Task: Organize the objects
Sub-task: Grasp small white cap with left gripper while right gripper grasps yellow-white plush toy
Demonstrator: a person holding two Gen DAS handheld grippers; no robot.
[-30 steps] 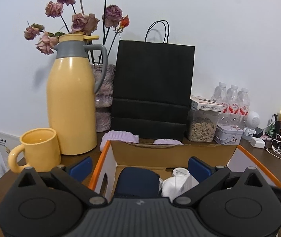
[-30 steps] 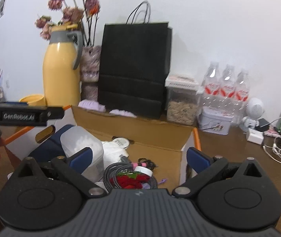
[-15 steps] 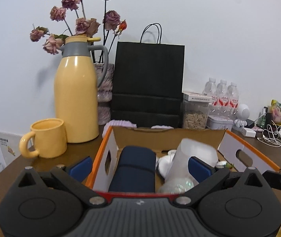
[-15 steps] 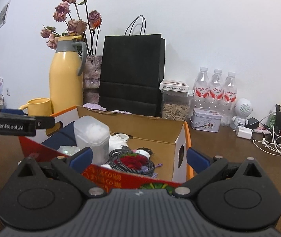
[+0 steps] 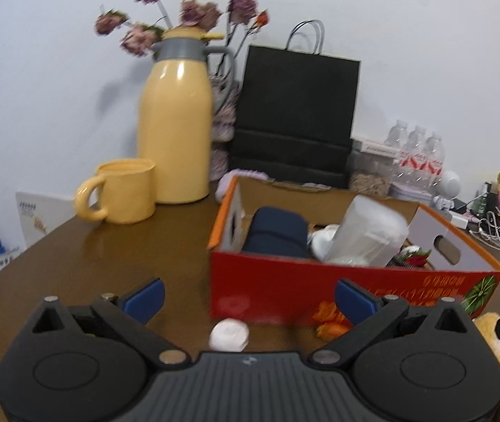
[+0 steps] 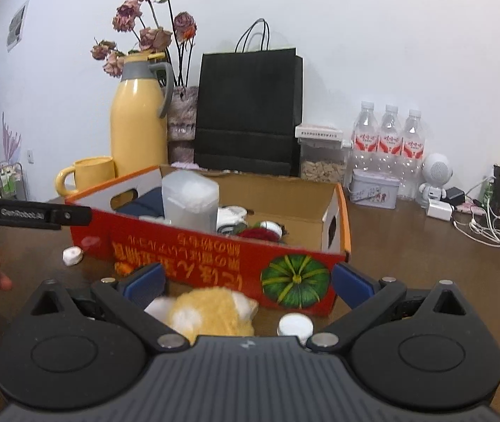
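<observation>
A red cardboard box (image 5: 338, 288) (image 6: 215, 249) stands on the brown table, holding a navy pouch (image 5: 274, 232), a clear plastic container (image 5: 369, 235) (image 6: 190, 197) and small items. My left gripper (image 5: 248, 297) is open and empty, in front of the box. A small white round cap (image 5: 229, 334) lies just ahead of it. My right gripper (image 6: 246, 281) is open and empty above a yellow plush toy (image 6: 211, 313), with another white cap (image 6: 294, 325) beside it. A small orange piece (image 6: 123, 267) lies by the box front.
Behind the box stand a yellow thermos (image 5: 176, 119), a yellow mug (image 5: 123, 190), a black paper bag (image 6: 250, 112), several water bottles (image 6: 390, 140), a seed jar (image 6: 322, 154) and a tin (image 6: 373, 190). Cables and chargers (image 6: 489, 218) lie at the right.
Both grippers have pulled back from over the box toward the table's front. The box's red front, the caps and the plush toy have come into view.
</observation>
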